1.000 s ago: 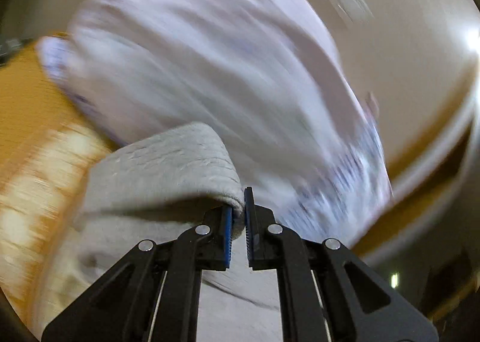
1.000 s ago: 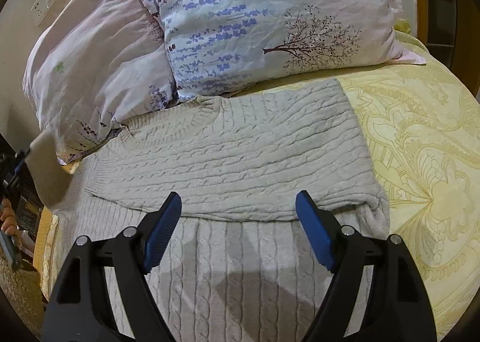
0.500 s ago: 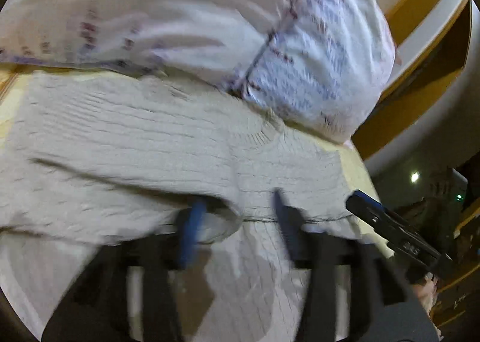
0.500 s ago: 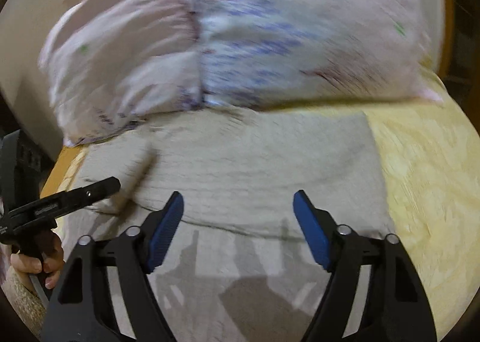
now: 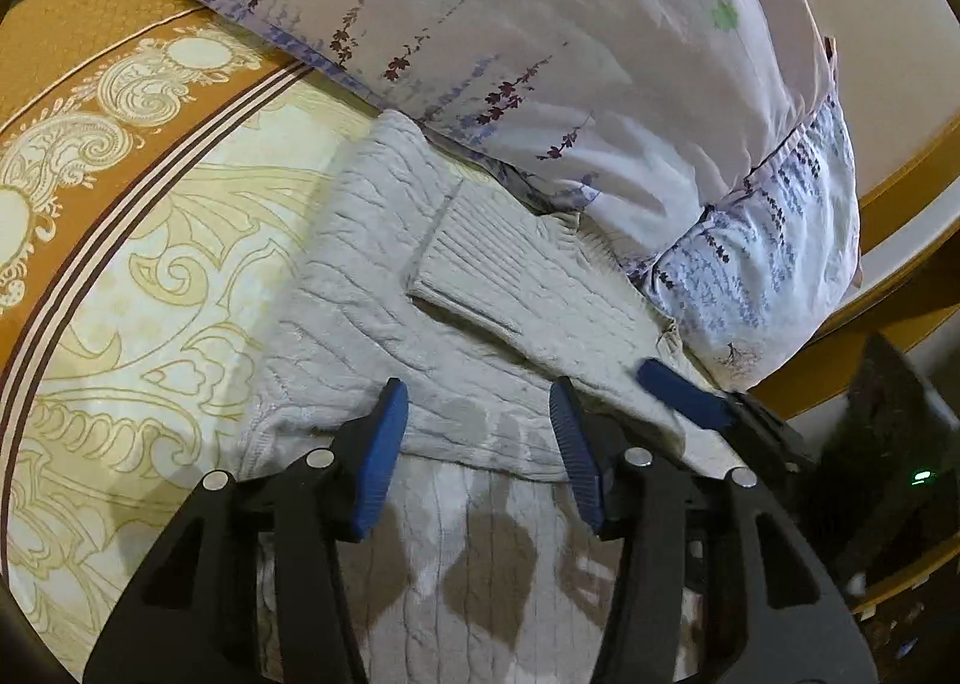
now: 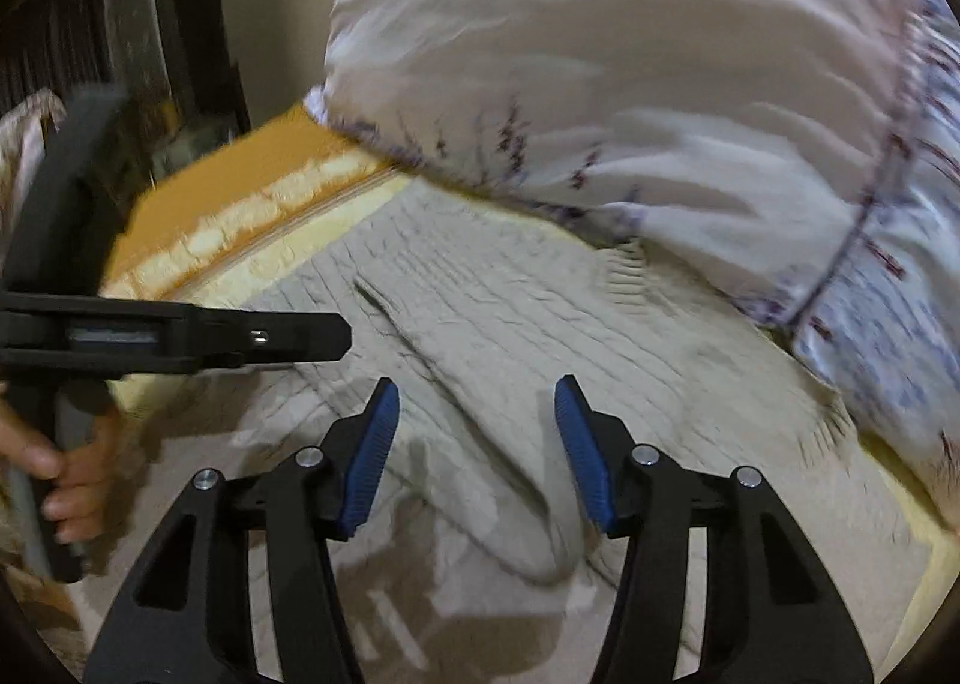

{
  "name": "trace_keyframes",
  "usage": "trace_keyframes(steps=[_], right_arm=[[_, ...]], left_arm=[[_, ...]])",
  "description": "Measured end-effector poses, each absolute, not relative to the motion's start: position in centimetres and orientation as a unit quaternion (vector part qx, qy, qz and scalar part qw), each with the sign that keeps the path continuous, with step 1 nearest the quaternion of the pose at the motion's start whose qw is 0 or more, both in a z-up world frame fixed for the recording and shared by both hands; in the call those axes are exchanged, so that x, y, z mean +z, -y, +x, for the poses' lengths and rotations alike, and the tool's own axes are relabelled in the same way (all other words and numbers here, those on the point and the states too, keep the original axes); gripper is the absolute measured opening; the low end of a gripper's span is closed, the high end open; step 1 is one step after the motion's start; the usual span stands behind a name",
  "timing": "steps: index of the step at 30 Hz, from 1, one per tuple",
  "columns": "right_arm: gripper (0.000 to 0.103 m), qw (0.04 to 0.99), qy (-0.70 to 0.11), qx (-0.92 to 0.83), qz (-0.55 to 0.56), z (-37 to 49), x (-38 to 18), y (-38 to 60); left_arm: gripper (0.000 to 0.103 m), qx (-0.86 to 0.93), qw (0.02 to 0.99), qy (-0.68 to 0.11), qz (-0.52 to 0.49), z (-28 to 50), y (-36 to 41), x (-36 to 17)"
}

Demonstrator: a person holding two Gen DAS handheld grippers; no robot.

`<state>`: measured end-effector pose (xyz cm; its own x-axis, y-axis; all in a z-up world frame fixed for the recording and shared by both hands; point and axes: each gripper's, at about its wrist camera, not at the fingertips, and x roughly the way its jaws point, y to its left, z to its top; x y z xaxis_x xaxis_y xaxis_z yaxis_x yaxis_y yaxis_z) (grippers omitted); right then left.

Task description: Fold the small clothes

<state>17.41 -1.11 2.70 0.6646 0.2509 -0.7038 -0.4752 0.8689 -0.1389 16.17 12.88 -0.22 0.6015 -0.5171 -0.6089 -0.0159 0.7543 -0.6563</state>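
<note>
Sweater [image 5: 384,288] folded on the bed, both grippers above it, holding nothing.

Grey cable-knit, it lies on the yellow patterned bedspread [image 5: 150,276], its collar end against the flowered pillows [image 5: 600,54], one sleeve [image 5: 498,270] laid across the body. The left gripper [image 5: 480,444] and right gripper [image 6: 477,444] each hang over the knit with jaws half spread and closing, nothing between them.
</note>
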Motion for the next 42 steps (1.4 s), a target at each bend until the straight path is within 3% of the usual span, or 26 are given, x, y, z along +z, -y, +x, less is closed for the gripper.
trace_keyframes(steps=[2,5,6,15,20,25,27,30,31,33,34,39,42], right_arm=[[0.054,0.897,-0.355,0.192,-0.180,17.9,2.0,0.2],[0.024,0.899,-0.360,0.186,-0.168,18.7,1.6,0.4],[0.009,0.904,-0.356,0.191,-0.140,18.7,1.9,1.1],[0.009,0.949,-0.277,0.062,0.135,13.7,5.7,15.9],[0.009,0.905,-0.337,0.041,0.254,11.6,1.6,22.2],[0.024,0.877,-0.348,0.051,0.327,10.7,-0.4,24.4],[0.034,0.875,-0.340,0.042,0.342,10.3,-0.4,25.3],[0.035,0.874,-0.334,0.016,0.354,10.6,-0.7,26.6],[0.034,0.873,-0.335,0.006,0.353,11.1,-0.9,27.0],[0.010,0.874,-0.345,-0.003,0.342,11.8,-1.1,27.4],[0.008,0.877,-0.347,-0.003,0.332,12.1,-1.0,27.5],[0.006,0.917,-0.277,-0.004,0.288,10.1,2.7,27.2],[0.006,0.921,-0.275,-0.037,0.275,9.8,2.9,28.1]], left_arm=[[0.049,-0.148,0.831,-0.420,-0.332,16.1,-13.4,-0.4],[0.048,-0.150,0.830,-0.417,-0.339,16.0,-13.8,-0.6],[0.048,-0.150,0.831,-0.417,-0.336,15.9,-13.8,-0.6],[0.048,-0.150,0.839,-0.416,-0.316,15.8,-13.4,-0.4],[0.048,-0.153,0.844,-0.416,-0.302,15.8,-12.8,-0.2],[0.048,-0.155,0.842,-0.416,-0.307,15.7,-13.0,-0.3],[0.048,-0.156,0.841,-0.416,-0.309,15.7,-13.1,-0.3],[0.048,-0.156,0.841,-0.416,-0.309,15.7,-13.0,-0.4],[0.049,-0.155,0.841,-0.416,-0.309,15.7,-13.0,-0.3],[0.050,-0.155,0.843,-0.416,-0.306,15.7,-12.9,-0.3],[0.051,-0.155,0.843,-0.416,-0.304,15.7,-12.8,-0.3],[0.053,-0.171,0.845,-0.410,-0.297,14.7,-12.9,0.7],[0.053,-0.177,0.855,-0.400,-0.278,13.7,-13.1,1.5]])
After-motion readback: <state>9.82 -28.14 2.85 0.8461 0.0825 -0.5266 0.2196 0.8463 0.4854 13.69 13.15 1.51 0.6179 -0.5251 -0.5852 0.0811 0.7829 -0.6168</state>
